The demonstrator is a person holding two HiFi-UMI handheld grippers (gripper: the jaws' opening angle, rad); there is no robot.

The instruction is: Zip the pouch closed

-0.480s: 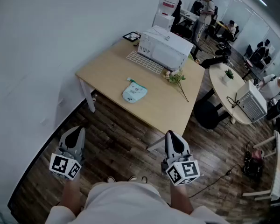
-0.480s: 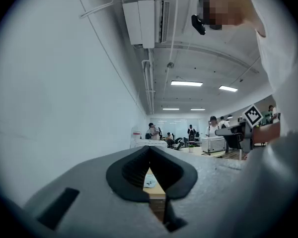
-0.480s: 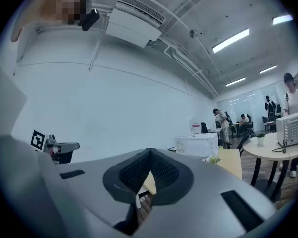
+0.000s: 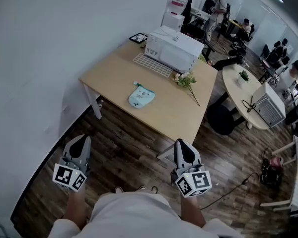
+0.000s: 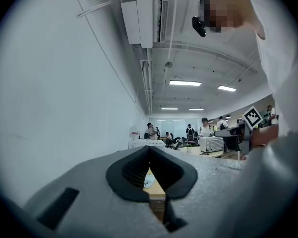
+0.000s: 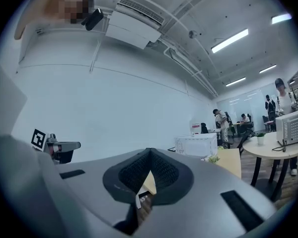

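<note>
Basically nothing changed vs half a sec ago: both grippers sit where they were, the pouch (image 4: 141, 96) hasn't budged on the table (image 4: 109, 78), and the whole view only slid a hair. Only real diff is ppl walking around in the bg, far side of the table. Left gripper (image 4: 80, 138) is clenched tight w/ nothing in it; in the left gripper view its pads (image 5: 134, 168) meet at the tip, just a thin slit lower down. Right gripper (image 4: 183, 143) is the same deal, pinched shut and empty, pads (image 6: 164, 175) pressed together. Both are held off the table on its near side, over the wood floor (image 4: 139, 148), left one out past the table's left leg, right one by its near corner. The pouch lies flat around the middle of the table, well apart from both sets of fingers, nothing touching it. It shows as a pale speck thru the left slit. Box (image 4: 174, 49), keyboard (image 4: 154, 65) and a sprig (image 4: 187, 81) sit on the table's far half, behind the pouch.
</note>
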